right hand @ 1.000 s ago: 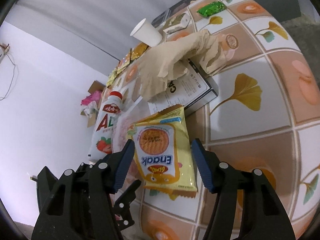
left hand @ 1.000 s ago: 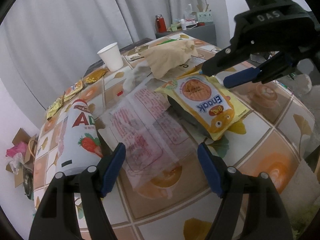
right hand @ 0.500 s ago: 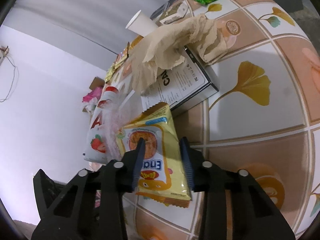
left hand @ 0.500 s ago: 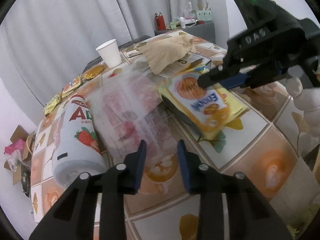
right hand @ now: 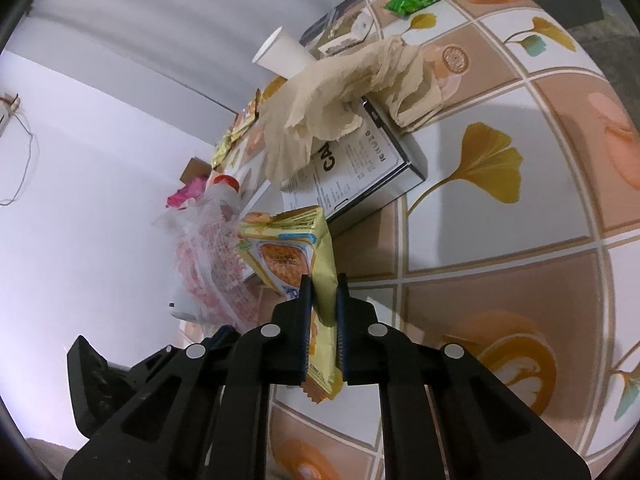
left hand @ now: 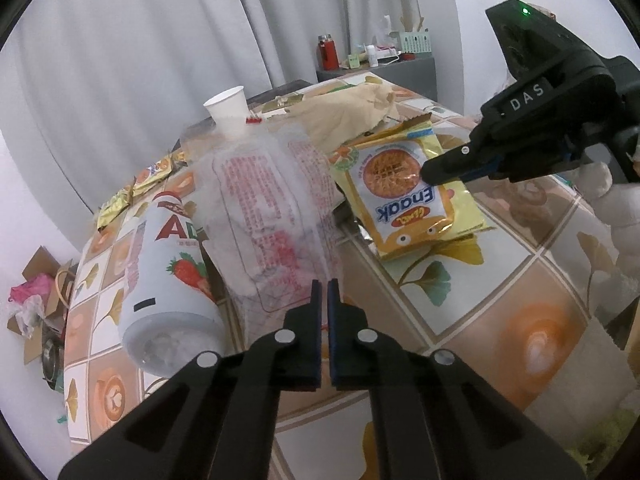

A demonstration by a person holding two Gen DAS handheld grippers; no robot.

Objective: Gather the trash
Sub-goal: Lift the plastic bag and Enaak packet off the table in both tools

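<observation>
Two black hand-held grippers work over a bench (right hand: 500, 240) covered in a tiled cloth printed with ginkgo leaves and coffee cups. The left hand-held gripper (left hand: 324, 292) is clenched on the near edge of a clear plastic bag (left hand: 272, 208) printed with red text, which rises crumpled from the bench in front of it. The right hand-held gripper (right hand: 323, 292) is closing on a yellow Enaak snack packet (right hand: 296, 256); its pads already pinch the packet, which is lifted and tilted on edge between them. Just left of the plastic bag lies a white strawberry drink bottle (left hand: 168, 264) on its side, its base toward the left camera. Beyond the packet a crumpled beige paper towel (right hand: 340, 100) drapes over a flat white box (right hand: 372, 172) with dark print. A white paper cup (left hand: 228, 110) stands upright further back, with small yellow wrappers (left hand: 132, 188) along the far left edge.
</observation>
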